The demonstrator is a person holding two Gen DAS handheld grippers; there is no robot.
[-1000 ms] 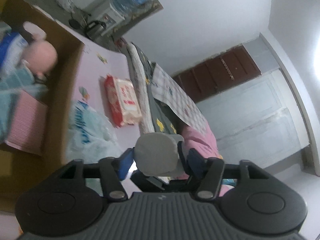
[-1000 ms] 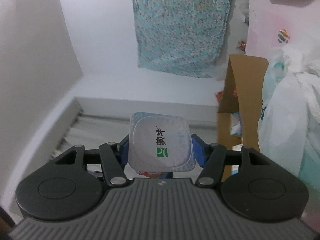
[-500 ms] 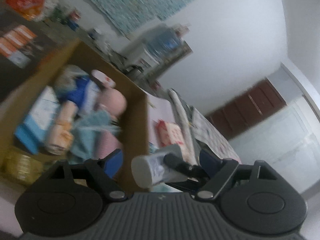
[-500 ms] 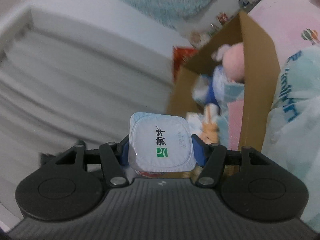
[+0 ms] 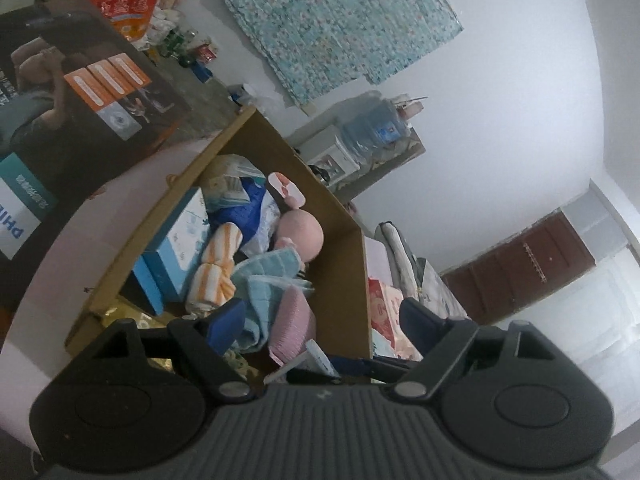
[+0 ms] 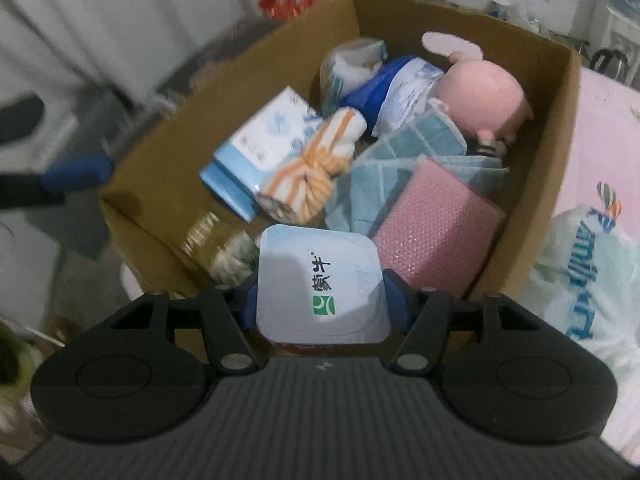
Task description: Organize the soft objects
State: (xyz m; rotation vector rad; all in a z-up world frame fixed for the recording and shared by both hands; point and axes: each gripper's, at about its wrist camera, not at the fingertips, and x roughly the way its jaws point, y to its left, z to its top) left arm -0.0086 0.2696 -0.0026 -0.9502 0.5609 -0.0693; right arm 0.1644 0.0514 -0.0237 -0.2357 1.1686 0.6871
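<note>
My right gripper is shut on a white yogurt cup, lid towards the camera, just over the near edge of an open cardboard box. In the box lie a pink plush toy, a blue towel, a pink bubble pad, an orange-striped cloth and a tissue box. My left gripper stands open and empty, facing the same box and plush toy. One of its blue fingers shows left of the box.
A white plastic bag lies on the pink sheet right of the box, and a red wipes pack lies beyond it. A dark printed carton stands left of the box. A water jug sits by the far wall.
The pale cup seen between my left fingers earlier is gone from them and the jaws stand wider. Both views swung from the walls onto the box. The right keeps its yogurt cup.
</note>
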